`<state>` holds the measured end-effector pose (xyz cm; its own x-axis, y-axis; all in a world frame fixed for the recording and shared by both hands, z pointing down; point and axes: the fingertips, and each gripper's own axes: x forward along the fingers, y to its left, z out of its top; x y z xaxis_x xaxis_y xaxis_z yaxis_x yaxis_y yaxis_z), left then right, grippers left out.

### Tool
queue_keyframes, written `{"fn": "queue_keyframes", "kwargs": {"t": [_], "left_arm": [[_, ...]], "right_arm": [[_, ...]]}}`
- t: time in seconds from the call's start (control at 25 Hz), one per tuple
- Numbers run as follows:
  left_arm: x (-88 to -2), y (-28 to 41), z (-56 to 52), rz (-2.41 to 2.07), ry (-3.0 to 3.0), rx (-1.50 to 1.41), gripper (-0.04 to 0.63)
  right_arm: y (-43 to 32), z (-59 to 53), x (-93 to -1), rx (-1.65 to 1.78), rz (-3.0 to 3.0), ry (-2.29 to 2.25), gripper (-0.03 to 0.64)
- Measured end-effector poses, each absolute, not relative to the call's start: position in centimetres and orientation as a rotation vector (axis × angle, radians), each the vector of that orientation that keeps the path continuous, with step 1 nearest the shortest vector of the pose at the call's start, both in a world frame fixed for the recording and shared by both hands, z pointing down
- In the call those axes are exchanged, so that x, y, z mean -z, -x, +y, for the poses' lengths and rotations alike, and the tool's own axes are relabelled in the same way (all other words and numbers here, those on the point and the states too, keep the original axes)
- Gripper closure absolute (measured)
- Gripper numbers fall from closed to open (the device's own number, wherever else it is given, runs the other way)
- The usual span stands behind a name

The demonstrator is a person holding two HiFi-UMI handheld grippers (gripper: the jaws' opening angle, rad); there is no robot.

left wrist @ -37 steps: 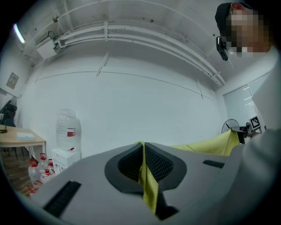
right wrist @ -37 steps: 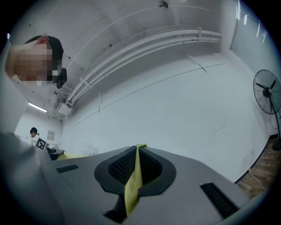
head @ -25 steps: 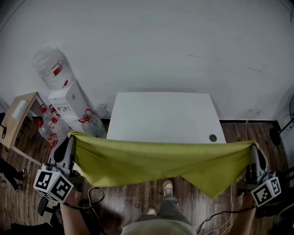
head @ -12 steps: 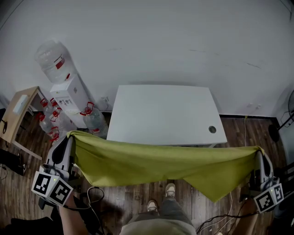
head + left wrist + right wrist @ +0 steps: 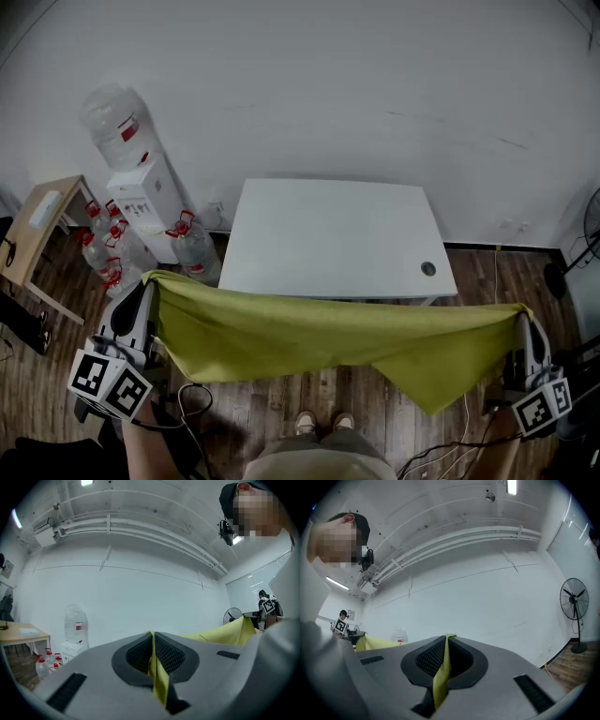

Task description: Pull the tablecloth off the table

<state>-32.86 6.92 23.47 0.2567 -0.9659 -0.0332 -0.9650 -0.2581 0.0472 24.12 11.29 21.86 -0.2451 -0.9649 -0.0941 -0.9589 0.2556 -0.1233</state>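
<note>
The yellow-green tablecloth (image 5: pixel 319 333) hangs stretched in the air between my two grippers, in front of the bare white table (image 5: pixel 333 234) and off it. My left gripper (image 5: pixel 148 281) is shut on the cloth's left corner; its gripper view shows a thin fold of tablecloth (image 5: pixel 157 677) pinched between the dark pads. My right gripper (image 5: pixel 521 314) is shut on the right corner, where a strip of tablecloth (image 5: pixel 440 677) is clamped the same way. A loose corner sags down at the lower right. The table top has only a small round cable hole (image 5: pixel 428 269).
A white water dispenser (image 5: pixel 141 202) with a big bottle stands left of the table, with spare bottles (image 5: pixel 192 248) on the floor beside it. A small wooden table (image 5: pixel 37 230) is at far left. A standing fan (image 5: pixel 574 606) is to the right. My feet are on the wooden floor (image 5: pixel 309 398).
The table and the far wall have drawn away in the head view while the stretched cloth stays held. The right gripper has sunk lower in the picture. My feet have slipped towards the bottom edge.
</note>
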Motion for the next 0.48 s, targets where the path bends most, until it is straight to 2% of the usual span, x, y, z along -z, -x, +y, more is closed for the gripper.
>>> {"fn": "queue_keyframes", "kwargs": {"t": [0.48], "left_arm": [[-21.3, 30.8, 8.8, -1.923, -2.467, 0.103, 0.568]], "right_arm": [[-26.1, 12.5, -18.6, 0.028, 2.368, 1.804, 0.586]]}}
